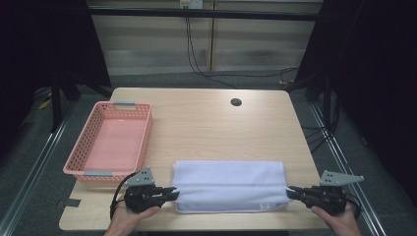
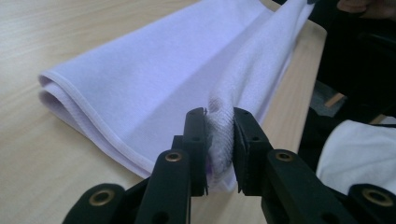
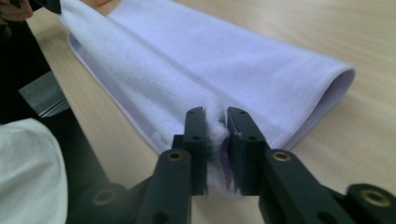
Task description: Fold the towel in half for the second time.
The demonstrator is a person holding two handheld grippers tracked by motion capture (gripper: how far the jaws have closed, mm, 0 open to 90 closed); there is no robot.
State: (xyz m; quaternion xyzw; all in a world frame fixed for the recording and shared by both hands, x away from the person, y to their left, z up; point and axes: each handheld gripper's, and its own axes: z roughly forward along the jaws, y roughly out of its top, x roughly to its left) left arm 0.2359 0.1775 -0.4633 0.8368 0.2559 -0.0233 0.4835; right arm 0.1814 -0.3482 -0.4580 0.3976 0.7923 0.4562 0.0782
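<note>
A pale lilac towel [image 1: 229,185] lies folded lengthwise near the table's front edge. My left gripper [image 1: 173,192] is shut on the towel's left end, and in the left gripper view a pinch of cloth [image 2: 220,133] is squeezed between the jaws of the left gripper [image 2: 219,122]. My right gripper [image 1: 290,192] is shut on the towel's right end. In the right gripper view the right gripper [image 3: 215,122] clamps a fold of the towel [image 3: 205,65], whose upper layer is lifted slightly along the near edge.
A pink slotted basket [image 1: 88,168] with nothing in it stands at the table's left side. A round cable hole [image 1: 236,102] sits at the table's far side. Bare wooden table [image 1: 206,128] stretches behind the towel. Dark floor and cables surround the table.
</note>
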